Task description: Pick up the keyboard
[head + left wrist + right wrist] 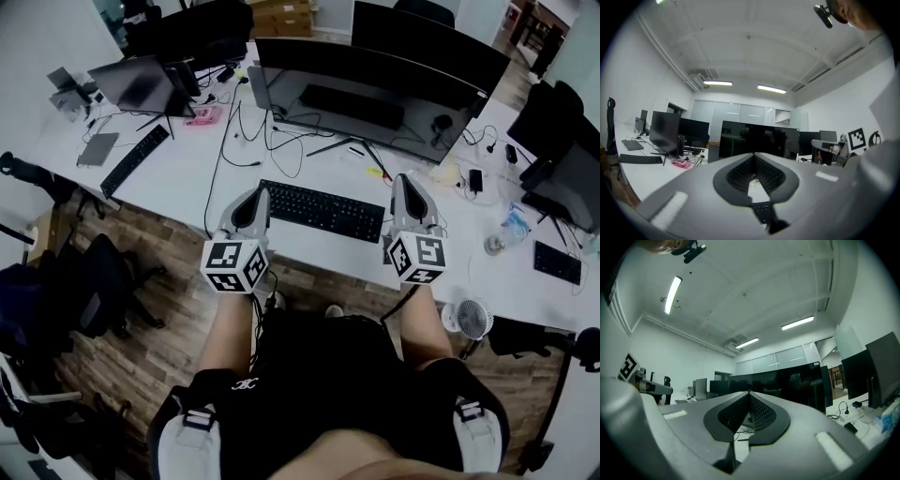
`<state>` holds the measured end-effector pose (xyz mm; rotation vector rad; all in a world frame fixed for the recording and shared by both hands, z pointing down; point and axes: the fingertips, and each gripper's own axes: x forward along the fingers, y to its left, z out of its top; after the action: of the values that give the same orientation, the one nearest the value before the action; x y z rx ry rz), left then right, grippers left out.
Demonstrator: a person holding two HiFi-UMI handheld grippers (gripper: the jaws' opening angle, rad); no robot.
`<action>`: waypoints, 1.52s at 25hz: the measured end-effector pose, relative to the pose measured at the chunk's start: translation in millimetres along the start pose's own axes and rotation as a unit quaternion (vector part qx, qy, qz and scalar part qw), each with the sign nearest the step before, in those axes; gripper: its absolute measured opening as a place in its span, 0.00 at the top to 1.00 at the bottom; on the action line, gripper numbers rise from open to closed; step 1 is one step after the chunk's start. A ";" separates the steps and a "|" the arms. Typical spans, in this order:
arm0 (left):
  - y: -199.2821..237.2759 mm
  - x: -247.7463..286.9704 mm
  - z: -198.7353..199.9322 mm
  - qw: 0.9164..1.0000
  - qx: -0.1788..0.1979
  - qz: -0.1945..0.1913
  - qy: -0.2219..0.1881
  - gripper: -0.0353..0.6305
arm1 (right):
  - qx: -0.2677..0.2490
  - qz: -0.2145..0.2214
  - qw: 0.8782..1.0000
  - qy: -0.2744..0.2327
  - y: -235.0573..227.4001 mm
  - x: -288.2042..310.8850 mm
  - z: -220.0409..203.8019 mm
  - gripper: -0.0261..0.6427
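Logo on my black shorts too small to read, my left gripper and right gripper both pressed together, empty, black keyboard flat on white desk between their tips, curved monitor behind

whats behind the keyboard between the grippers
Behind the keyboard: a wide curved monitor, its stand legs and cables on the desk. Whatever sits behind the screen is covered.

Grey left gripper and right gripper bear black-and-white marker cubes; black shorts.
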<state>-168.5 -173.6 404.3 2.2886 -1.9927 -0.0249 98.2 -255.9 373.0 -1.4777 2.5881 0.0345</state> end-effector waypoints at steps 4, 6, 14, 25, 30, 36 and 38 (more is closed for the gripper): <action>15.1 29.8 -5.1 1.000 0.004 -0.019 0.015 0.87 | 0.000 -0.031 1.000 0.004 -12.7 15.1 -6.3 0.96; 22.3 43.5 -5.5 0.999 0.006 -0.031 0.021 0.87 | -0.010 -0.052 0.999 0.004 -18.4 20.4 -8.3 0.96; 60.0 95.7 -16.2 0.996 0.009 -0.070 0.050 0.82 | 0.001 -0.089 0.995 0.044 -38.3 45.4 -45.1 0.88; 117.0 140.9 -120.6 0.979 -0.023 -0.086 0.185 0.69 | 0.056 -0.118 0.973 0.192 -77.4 45.2 -171.8 0.76; 134.0 148.7 -181.4 0.962 -0.023 -0.091 0.255 0.69 | 0.100 -0.103 0.961 0.238 -80.4 37.1 -228.4 0.76; 151.3 155.8 -243.3 0.944 -0.042 -0.094 0.314 0.68 | 0.131 -0.102 0.935 0.312 -88.3 23.7 -298.5 0.76; 157.8 156.6 -260.5 0.937 -0.057 -0.093 0.332 0.67 | 0.151 -0.108 0.927 0.325 -90.3 18.9 -315.7 0.75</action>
<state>-280.8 -331.4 686.7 2.0238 -1.3906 0.5287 125.7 -349.6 687.1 -1.8669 2.6680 -0.9936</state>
